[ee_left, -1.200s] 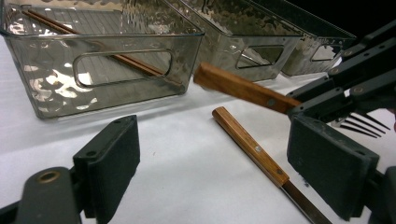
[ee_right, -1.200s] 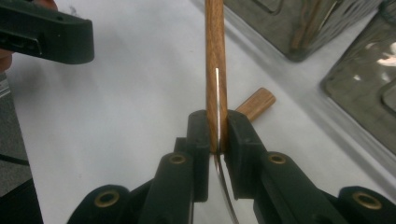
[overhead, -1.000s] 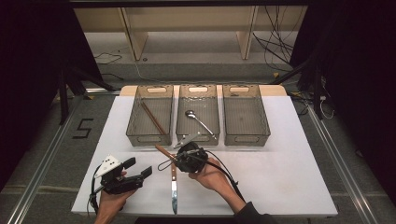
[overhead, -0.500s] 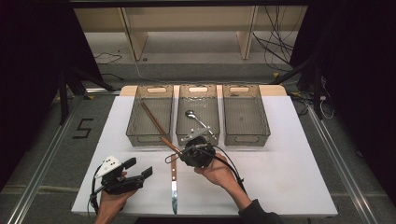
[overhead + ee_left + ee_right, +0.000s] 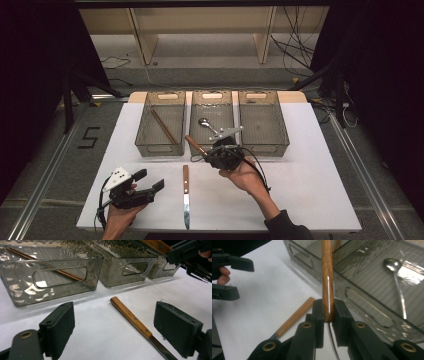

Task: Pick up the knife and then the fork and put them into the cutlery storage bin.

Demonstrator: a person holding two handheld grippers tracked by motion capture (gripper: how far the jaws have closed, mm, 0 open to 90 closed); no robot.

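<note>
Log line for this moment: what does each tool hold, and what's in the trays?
right tool: shut on wooden-handled utensil | left tool: open, empty | knife: on table | chopsticks: left tray | spoon: middle tray

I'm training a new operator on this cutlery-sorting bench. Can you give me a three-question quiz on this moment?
1. True or false: the right gripper is shut on a wooden-handled utensil.
2. What lies in the middle bin? A) spoon B) chopsticks C) nothing
3. What lies on the table between the two grippers?

Key:
1. True.
2. A, a spoon.
3. A wooden-handled knife, in front of the open left gripper.
</note>
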